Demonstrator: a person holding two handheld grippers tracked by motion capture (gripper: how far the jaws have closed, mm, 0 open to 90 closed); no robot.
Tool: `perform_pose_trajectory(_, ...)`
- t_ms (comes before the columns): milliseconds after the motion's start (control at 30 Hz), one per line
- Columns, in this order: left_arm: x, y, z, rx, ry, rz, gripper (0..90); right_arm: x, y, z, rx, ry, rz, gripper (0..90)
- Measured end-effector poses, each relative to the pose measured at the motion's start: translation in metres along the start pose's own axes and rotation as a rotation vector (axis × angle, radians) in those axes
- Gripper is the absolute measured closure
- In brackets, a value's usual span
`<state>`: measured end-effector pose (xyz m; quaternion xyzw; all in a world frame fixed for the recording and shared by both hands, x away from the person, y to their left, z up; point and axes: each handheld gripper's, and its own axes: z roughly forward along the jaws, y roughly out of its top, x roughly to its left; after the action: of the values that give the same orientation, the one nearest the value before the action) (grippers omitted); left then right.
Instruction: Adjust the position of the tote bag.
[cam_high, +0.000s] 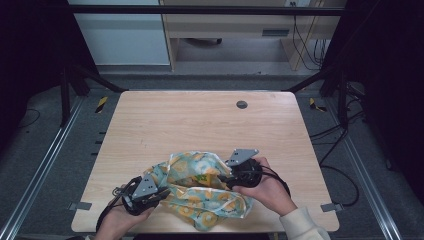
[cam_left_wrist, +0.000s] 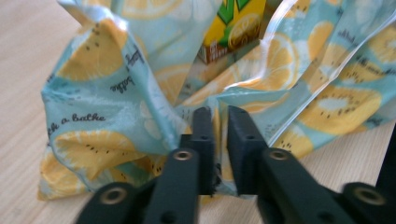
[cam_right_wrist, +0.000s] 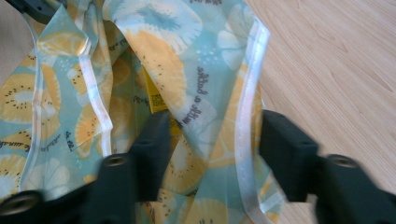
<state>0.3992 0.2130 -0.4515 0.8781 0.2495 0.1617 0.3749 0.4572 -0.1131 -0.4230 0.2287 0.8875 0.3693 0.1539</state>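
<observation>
A lemon-print plastic bag (cam_high: 202, 187) is seen lying crumpled on the wooden table (cam_high: 200, 120), in the lower centre of the high view, near the table's front edge. The bag is pale blue with yellow citrus slices and small dark script.

The left gripper (cam_high: 162, 192) is held at the lower left of the high view, its jaws pointed at the bag's left end. In the left gripper view a fold of the bag (cam_left_wrist: 140, 107) is seen between the two black jaws, which stand narrowly apart; whether the pads press on the film cannot be told. A yellow carton (cam_left_wrist: 233, 28) with green print is visible through the bag's mouth at the upper centre of that view.

The right gripper (cam_high: 222, 177) is held at the lower right of centre in the high view, against the bag's right side. In the right gripper view the jaws are seen spread wide, with the bag's white-sealed edge (cam_right_wrist: 245, 116) lying loose between them; the pads are not pressed on it. A corner of the yellow carton (cam_right_wrist: 154, 95) is seen inside the bag, left of centre.

A small dark round grommet (cam_high: 241, 104) is set in the table top, upper centre, well apart from the bag.
</observation>
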Motion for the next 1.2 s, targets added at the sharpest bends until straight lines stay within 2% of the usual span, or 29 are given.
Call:
perform_pose_trajectory(33, -0.001, 0.003, -0.002, -0.018, 0.004, -0.007, 71.5, 0.000, 0.000, 0.000, 0.001, 0.003, -0.001, 54.1)
perform_pose_trajectory(67, -0.002, 0.005, -0.003, -0.031, 0.006, -0.001, 65.7, 0.001, 0.001, 0.001, 0.009, 0.009, -0.004, 65.7)
perform_pose_trajectory(100, -0.004, 0.008, -0.005, -0.044, 0.006, 0.003, 63.2, 0.002, 0.001, 0.001, 0.005, 0.013, -0.011, 71.8)
perform_pose_trajectory(200, -0.008, 0.018, -0.014, -0.093, 0.006, 0.005, 54.0, 0.004, 0.004, -0.002, -0.003, 0.022, -0.014, 83.0)
perform_pose_trajectory(267, -0.012, 0.027, -0.020, -0.132, -0.017, 0.011, 52.4, 0.005, 0.006, -0.005, -0.007, 0.022, -0.020, 84.9)
perform_pose_trajectory(433, -0.025, 0.046, -0.024, -0.164, -0.032, 0.056, 48.6, 0.005, 0.011, -0.013, -0.022, 0.027, -0.024, 87.0)
perform_pose_trajectory(533, -0.029, 0.055, -0.021, -0.133, -0.025, 0.080, 46.1, 0.004, 0.012, -0.015, -0.031, 0.031, -0.013, 87.7)
perform_pose_trajectory(700, -0.032, 0.060, -0.022, -0.156, -0.025, 0.072, 45.2, 0.005, 0.012, -0.015, -0.037, 0.036, -0.005, 87.9)
perform_pose_trajectory(767, -0.032, 0.065, -0.030, -0.176, 0.024, 0.086, 45.3, 0.005, 0.012, -0.015, -0.037, 0.040, -0.003, 88.0)
perform_pose_trajectory(800, -0.030, 0.067, -0.036, -0.184, 0.036, 0.076, 45.5, 0.004, 0.013, -0.016, -0.034, 0.037, -0.001, 88.0)
perform_pose_trajectory(900, -0.026, 0.071, -0.048, -0.200, 0.029, 0.051, 45.4, 0.004, 0.013, -0.016, -0.035, 0.037, 0.000, 88.1)
perform_pose_trajectory(933, -0.026, 0.071, -0.047, -0.198, 0.011, 0.046, 45.4, 0.004, 0.014, -0.016, -0.037, 0.038, 0.002, 88.1)
perform_pose_trajectory(967, -0.027, 0.072, -0.043, -0.195, -0.024, 0.041, 45.3, 0.004, 0.014, -0.016, -0.041, 0.041, 0.005, 88.1)
perform_pose_trajectory(1067, -0.034, 0.076, -0.025, -0.181, -0.071, 0.069, 45.0, 0.003, 0.018, -0.017, -0.048, 0.037, 0.013, 88.2)
perform_pose_trajectory(1200, -0.038, 0.076, 0.012, -0.091, -0.128, 0.111, 39.1, 0.003, 0.021, -0.018, -0.061, 0.038, 0.016, 88.3)
